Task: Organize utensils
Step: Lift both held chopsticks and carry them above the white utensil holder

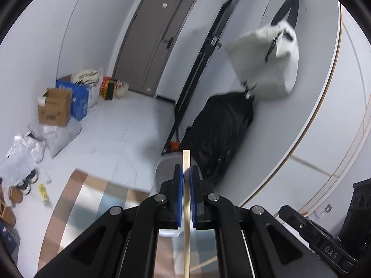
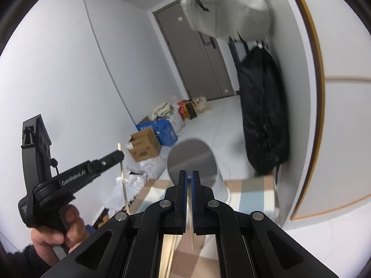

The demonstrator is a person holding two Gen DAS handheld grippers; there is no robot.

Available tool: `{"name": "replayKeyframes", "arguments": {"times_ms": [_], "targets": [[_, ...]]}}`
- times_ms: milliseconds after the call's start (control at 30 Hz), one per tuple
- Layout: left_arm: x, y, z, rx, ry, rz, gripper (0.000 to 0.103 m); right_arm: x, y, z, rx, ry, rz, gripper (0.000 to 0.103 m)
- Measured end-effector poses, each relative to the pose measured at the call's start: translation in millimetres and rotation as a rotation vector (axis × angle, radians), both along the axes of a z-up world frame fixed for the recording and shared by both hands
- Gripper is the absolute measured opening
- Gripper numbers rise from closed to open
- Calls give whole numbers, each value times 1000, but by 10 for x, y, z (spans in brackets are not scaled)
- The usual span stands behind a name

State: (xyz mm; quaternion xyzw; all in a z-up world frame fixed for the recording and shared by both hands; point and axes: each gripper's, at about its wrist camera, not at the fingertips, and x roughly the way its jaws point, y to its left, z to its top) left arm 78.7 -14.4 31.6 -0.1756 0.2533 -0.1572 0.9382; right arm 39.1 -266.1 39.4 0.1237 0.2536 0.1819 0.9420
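White-walled room, grey door [image 1: 160,41] far, cardboard box [image 1: 55,107] far left on the tiled floor. Left gripper [image 1: 184,173] clamped on an upright wooden chopstick [image 1: 186,162], tip poking above the pads. Right gripper [image 2: 189,178] clamped on a thin metal utensil [image 2: 189,177], type unclear. Both over a white bin [image 2: 192,159].
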Motion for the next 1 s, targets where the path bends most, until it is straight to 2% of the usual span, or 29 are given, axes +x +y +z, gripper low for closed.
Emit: {"name": "replayKeyframes", "arguments": {"times_ms": [233,500,700,900,1000], "targets": [[361,104,308,-29,-96,38,2,401,89,575,-12,-53,19,2],[782,143,376,-16,-173,92,2,1016,291,955,-52,-95,43,2],[1066,119,320,12,-216,101,2,1361,449,1002,-87,-114,58,2],[1244,72,104,50,-226,85,2,1574,524,835,-92,-93,72,2],[1289,93,-1,44,-225,79,2,1643,525,730,-88,-85,72,2]]}}
